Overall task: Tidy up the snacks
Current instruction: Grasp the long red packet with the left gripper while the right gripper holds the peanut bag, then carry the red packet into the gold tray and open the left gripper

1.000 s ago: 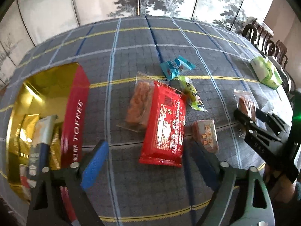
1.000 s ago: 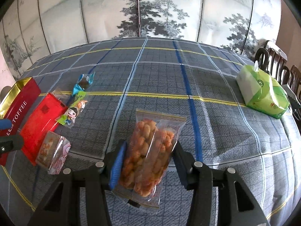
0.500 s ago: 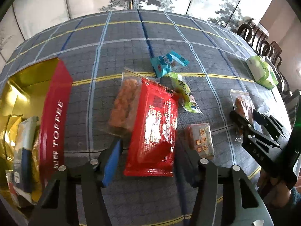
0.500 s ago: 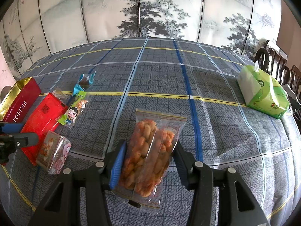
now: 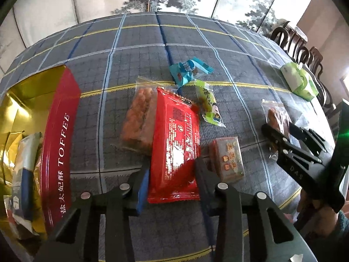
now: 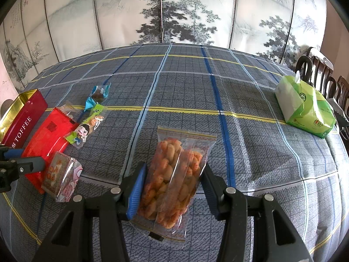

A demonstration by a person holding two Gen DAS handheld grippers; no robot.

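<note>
The left gripper (image 5: 172, 174) has just been closing on the near end of the red packet (image 5: 174, 144), seemingly pinching it. The right gripper (image 6: 172, 185) pinches a clear bag of orange snacks (image 6: 172, 174).

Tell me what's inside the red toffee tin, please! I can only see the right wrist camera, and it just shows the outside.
Observer: The toffee tin already holds snacks: gold wrappers and a blue-and-white packet.
Operator: What are the left tongs doing?
Observer: The left tongs have just been closing on the near end of the red packet; their pads look to touch both its edges.
Operator: Is anything hiding next to it?
Observer: Yes, a second clear bag of orange snacks lies partly under its left edge.
</note>
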